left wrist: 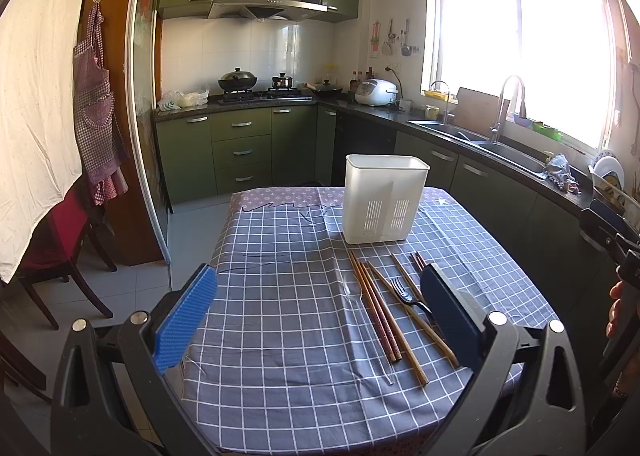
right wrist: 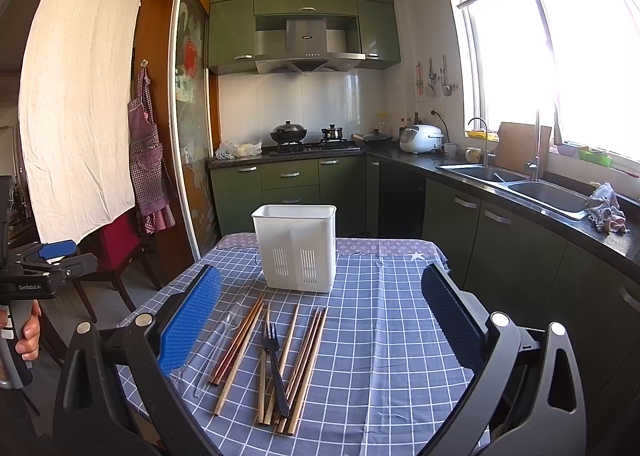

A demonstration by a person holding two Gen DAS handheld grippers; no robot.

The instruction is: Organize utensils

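A white two-compartment utensil holder [left wrist: 383,200] [right wrist: 297,246] stands upright near the table's far end. In front of it lie several wooden chopsticks [left wrist: 382,320] [right wrist: 300,360], a black fork [left wrist: 406,296] [right wrist: 274,360] and a clear plastic spoon [left wrist: 356,296] [right wrist: 222,340], flat on the blue checked tablecloth [left wrist: 280,296] [right wrist: 380,336]. My left gripper [left wrist: 320,316] is open and empty above the near table edge, the utensils lying towards its right finger. My right gripper [right wrist: 320,320] is open and empty, the utensils lying towards its left finger. The left gripper also shows at the right wrist view's left edge [right wrist: 48,260].
Green kitchen cabinets and a dark counter with a double sink [right wrist: 532,186] run along the right of the table. A stove with pots [left wrist: 256,90] is at the back. A red chair [left wrist: 56,248] stands left of the table, under a hanging white sheet.
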